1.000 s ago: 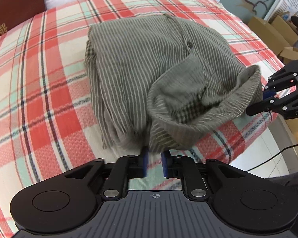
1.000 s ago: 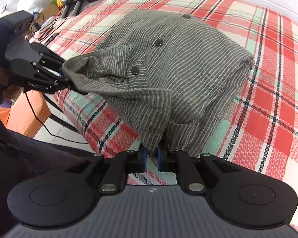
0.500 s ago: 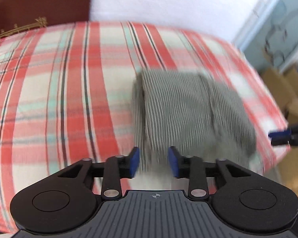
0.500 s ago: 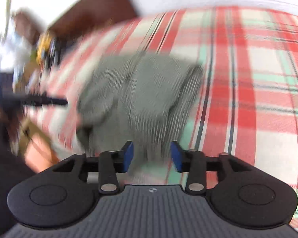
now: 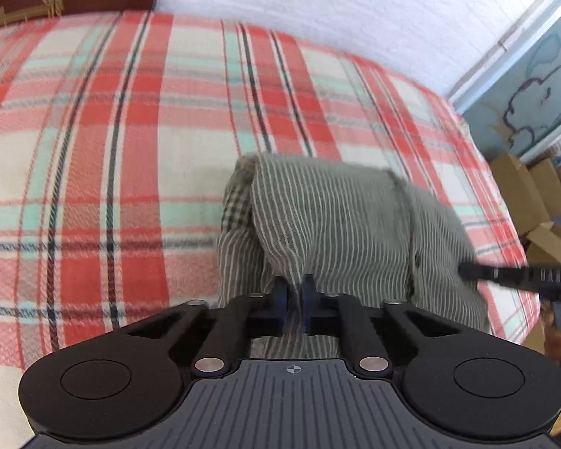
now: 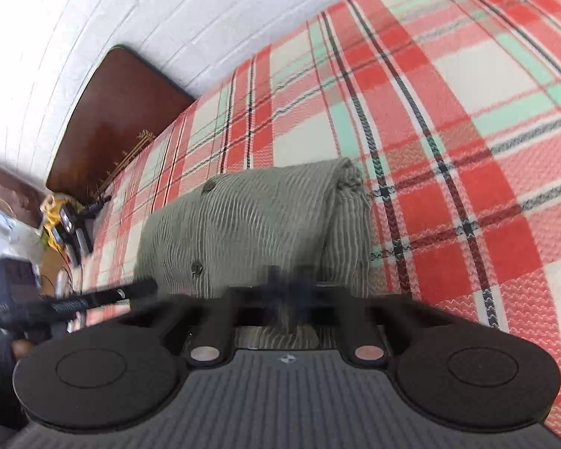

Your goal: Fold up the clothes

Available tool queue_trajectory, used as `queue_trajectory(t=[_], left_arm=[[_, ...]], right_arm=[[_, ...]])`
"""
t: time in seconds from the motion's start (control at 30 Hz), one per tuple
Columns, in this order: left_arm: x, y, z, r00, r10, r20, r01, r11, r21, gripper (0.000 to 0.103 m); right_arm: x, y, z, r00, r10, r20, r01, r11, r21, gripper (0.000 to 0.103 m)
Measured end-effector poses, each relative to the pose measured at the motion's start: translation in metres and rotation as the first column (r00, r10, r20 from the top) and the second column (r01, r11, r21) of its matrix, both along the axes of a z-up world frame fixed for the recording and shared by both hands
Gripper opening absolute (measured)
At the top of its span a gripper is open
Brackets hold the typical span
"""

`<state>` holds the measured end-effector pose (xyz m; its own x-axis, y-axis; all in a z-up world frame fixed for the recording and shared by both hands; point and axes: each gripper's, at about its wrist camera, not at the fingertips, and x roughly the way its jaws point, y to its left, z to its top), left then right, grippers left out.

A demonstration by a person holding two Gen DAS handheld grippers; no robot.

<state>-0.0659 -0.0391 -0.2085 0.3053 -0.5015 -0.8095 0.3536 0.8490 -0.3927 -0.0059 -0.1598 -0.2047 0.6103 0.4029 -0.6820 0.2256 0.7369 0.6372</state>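
A grey-green striped button shirt (image 5: pixel 340 224) lies folded into a compact bundle on the red plaid bedspread (image 5: pixel 93 157). My left gripper (image 5: pixel 294 299) is shut on the near edge of the shirt. My right gripper (image 6: pixel 286 292) is shut on the shirt's other near edge (image 6: pixel 250 224); this view is blurred with motion. The right gripper also shows in the left wrist view (image 5: pixel 505 275) at the shirt's right side, and the left gripper shows in the right wrist view (image 6: pixel 93 299) at its left side.
A white brick wall (image 5: pixel 318 11) and a dark wooden headboard (image 6: pixel 112 119) lie behind the bed. Cardboard boxes (image 5: pixel 535 202) stand past the bed's right edge. Tools and clutter (image 6: pixel 67 224) sit by the headboard end.
Half a second ago both grippers were open just before the folded shirt. Now both have closed on its near edge. A second ago they held the shirt's lower part, which is now folded over.
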Motion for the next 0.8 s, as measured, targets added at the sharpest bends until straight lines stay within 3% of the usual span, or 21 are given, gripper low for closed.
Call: queue_trajectory(t=[0.07, 0.17, 0.2, 0.23, 0.3, 0.4, 0.47, 0.6, 0.77, 0.8], left_arm=[[-0.001, 0.005, -0.009, 1.000, 0.001, -0.023, 0.000, 1.000, 0.012, 0.002], [0.000, 0.010, -0.018, 0.999, 0.024, -0.048, -0.024, 1.000, 0.013, 0.002], [0.001, 0.011, -0.015, 0.998, 0.031, -0.050, -0.031, 0.999, 0.009, 0.004], [0.002, 0.012, -0.012, 0.998, 0.037, -0.050, -0.037, 0.999, 0.005, 0.022], [0.005, 0.016, 0.002, 0.999, 0.046, -0.028, -0.046, 0.999, 0.001, 0.039], [0.010, 0.019, 0.026, 0.998, 0.048, 0.033, -0.047, 0.999, -0.023, 0.040], [0.022, 0.013, 0.031, 0.997, 0.029, 0.065, -0.029, 1.000, -0.003, 0.043], [0.053, -0.001, 0.012, 0.999, 0.044, 0.022, -0.044, 0.999, 0.025, 0.047], [0.071, -0.006, 0.008, 0.995, 0.099, -0.012, -0.099, 0.993, -0.059, 0.048], [0.074, -0.008, 0.006, 0.995, 0.095, -0.017, -0.096, 0.993, -0.061, 0.047]], right_arm=[[0.001, -0.008, -0.005, 0.998, -0.052, -0.022, 0.052, 0.999, 0.014, 0.005], [0.006, -0.001, -0.008, 0.999, 0.015, -0.051, -0.015, 1.000, -0.014, 0.005], [0.007, 0.000, -0.007, 0.998, 0.033, -0.051, -0.034, 0.999, -0.020, 0.009], [0.005, -0.001, -0.004, 0.999, 0.027, -0.042, -0.028, 0.999, -0.020, 0.015], [0.001, -0.007, 0.005, 1.000, -0.012, -0.014, 0.012, 1.000, -0.013, 0.031], [0.004, -0.016, 0.018, 0.998, -0.039, 0.040, 0.039, 0.999, -0.010, 0.048], [0.018, -0.017, 0.019, 0.998, -0.030, 0.046, 0.032, 0.999, -0.037, 0.049], [0.042, -0.016, 0.004, 0.999, -0.041, 0.005, 0.041, 0.998, -0.054, 0.049], [0.049, -0.007, -0.007, 0.999, -0.039, -0.023, 0.038, 0.999, -0.030, 0.049], [0.051, -0.005, -0.008, 0.999, -0.036, -0.027, 0.035, 0.999, -0.030, 0.042]])
